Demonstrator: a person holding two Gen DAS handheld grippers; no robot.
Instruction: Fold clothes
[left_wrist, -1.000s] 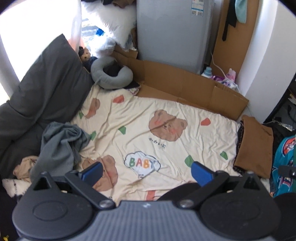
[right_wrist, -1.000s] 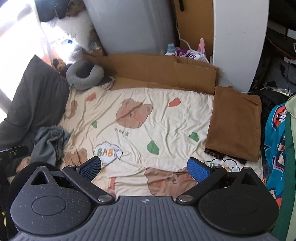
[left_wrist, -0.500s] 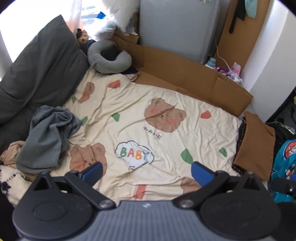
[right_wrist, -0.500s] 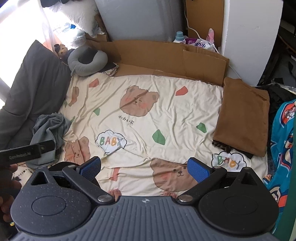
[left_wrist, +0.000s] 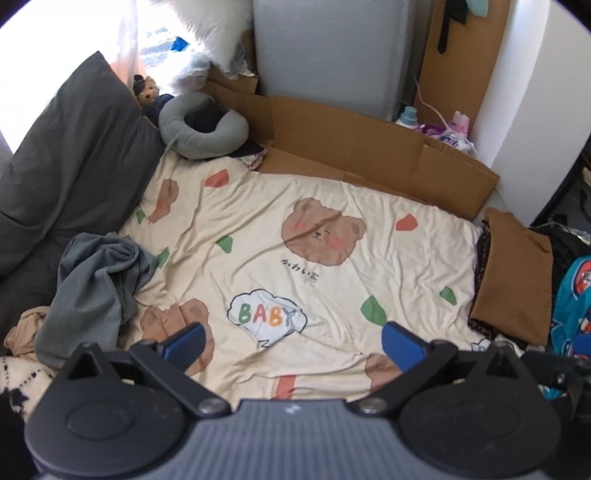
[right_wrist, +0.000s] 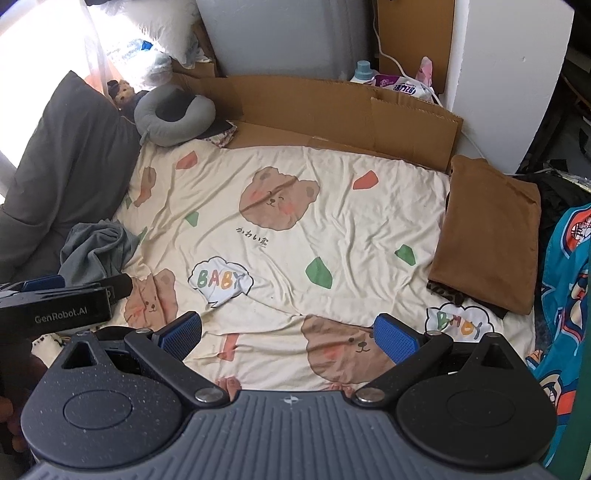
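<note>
A cream sheet (left_wrist: 332, 266), thin and lightly creased, printed with brown bears, green and coral patches and a "BABY" cloud, covers the bed. At its 9 o'clock edge a soft grey garment (left_wrist: 92, 280) lies crumpled in a heap, with tan cloth (left_wrist: 26, 325) bunched under its near end. At 3 o'clock a brown garment (right_wrist: 487, 236) sits folded into a flat, smooth rectangle on top of a dark patterned piece. A rounded grey neck pillow (right_wrist: 173, 114) rests at 11 o'clock beside a big charcoal pillow (left_wrist: 66, 155); stiff cardboard (right_wrist: 332, 107) runs along 12 o'clock.

The left gripper (left_wrist: 291, 341) hangs above the sheet's near edge, its blue ribbed pads spread wide and empty. The right gripper (right_wrist: 288, 334) is likewise spread and holds nothing.

Against half a second ago, the left view sits slightly lower and nearer the sheet, and in the right view the left gripper reaches further in, over the grey heap's edge.
</note>
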